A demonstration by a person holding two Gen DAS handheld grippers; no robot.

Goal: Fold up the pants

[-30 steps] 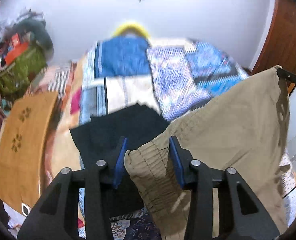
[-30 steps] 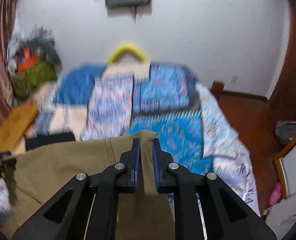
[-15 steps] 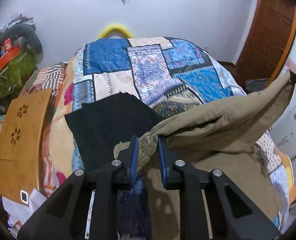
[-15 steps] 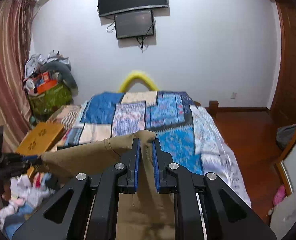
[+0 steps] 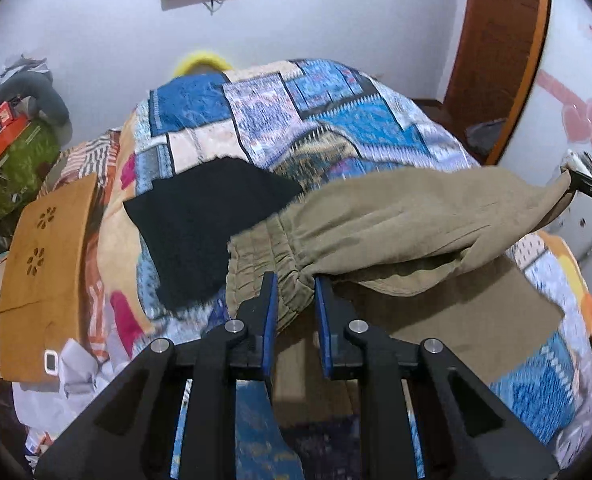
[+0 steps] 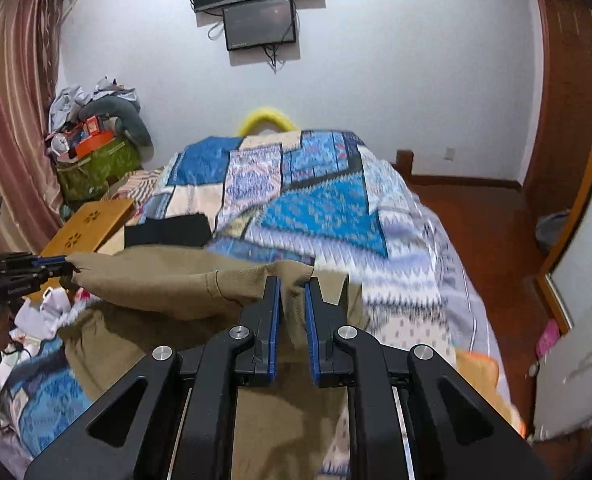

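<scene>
Khaki pants [image 5: 396,224] hang stretched between my two grippers above the near end of the bed. My left gripper [image 5: 295,280] is shut on the gathered elastic waistband. My right gripper [image 6: 292,280] is shut on the other end of the pants [image 6: 168,284]. The lower layer of the fabric drapes down onto the quilt. In the left wrist view the right gripper [image 5: 590,188] shows at the far right edge, and in the right wrist view the left gripper [image 6: 36,270] shows at the left edge.
A patchwork quilt [image 5: 316,120] covers the bed. A folded black garment [image 5: 200,216] lies on it just beyond the waistband. A wooden lap table [image 5: 44,264] lies at the bed's left side, with clutter and a green bag [image 6: 92,164] beyond. A wooden door [image 5: 500,52] stands right.
Both grippers have come down toward the bed with the pants. The pants went from hanging upright to stretched sideways, with the lower layer now draped on the quilt.
</scene>
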